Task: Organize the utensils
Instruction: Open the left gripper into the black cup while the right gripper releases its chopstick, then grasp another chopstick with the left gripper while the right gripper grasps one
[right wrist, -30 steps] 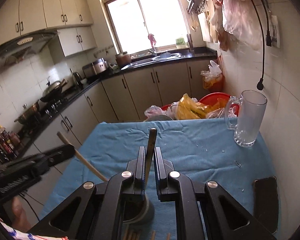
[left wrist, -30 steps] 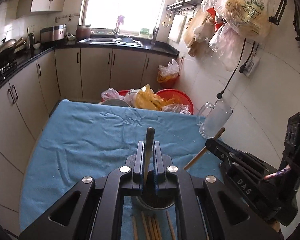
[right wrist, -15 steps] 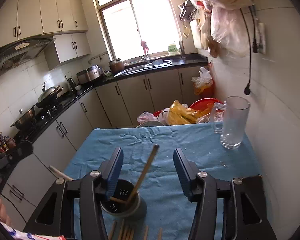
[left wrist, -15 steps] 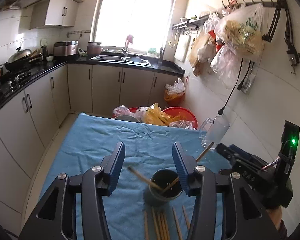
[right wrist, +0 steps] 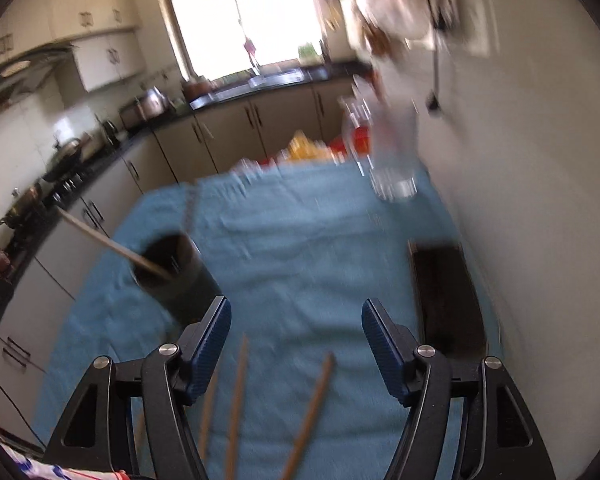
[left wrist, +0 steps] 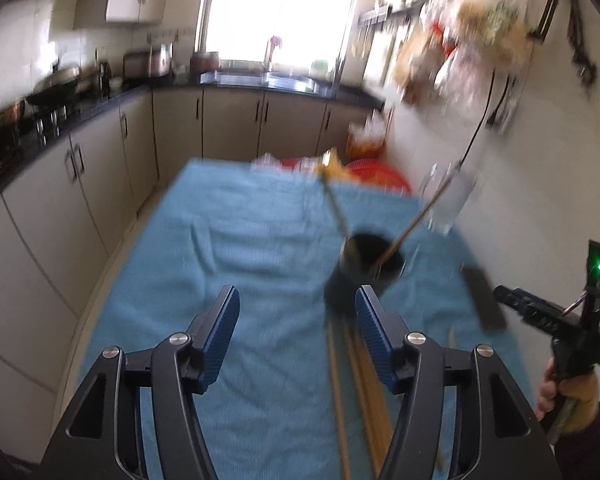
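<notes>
A dark utensil cup [left wrist: 364,268] stands on the blue cloth [left wrist: 228,248] with two wooden chopsticks [left wrist: 412,226] leaning in it. It also shows in the right wrist view [right wrist: 176,272] at the left. Several loose chopsticks [left wrist: 358,392] lie on the cloth in front of the cup, and some show in the right wrist view [right wrist: 236,396]. My left gripper [left wrist: 296,334] is open and empty, back from the cup. My right gripper [right wrist: 296,344] is open and empty over the cloth; its body shows at the right of the left wrist view [left wrist: 556,320].
A glass mug [right wrist: 392,160] stands at the far right of the table near the white wall. A black phone [right wrist: 448,300] lies at the right edge. Red basins and bags [left wrist: 340,166] sit beyond the far edge. Kitchen cabinets [left wrist: 80,184] run along the left.
Both grippers opened and let their chopsticks drop into the cup. Both have since pulled back and apart, so the cup sits farther off; the views are blurred by motion.
</notes>
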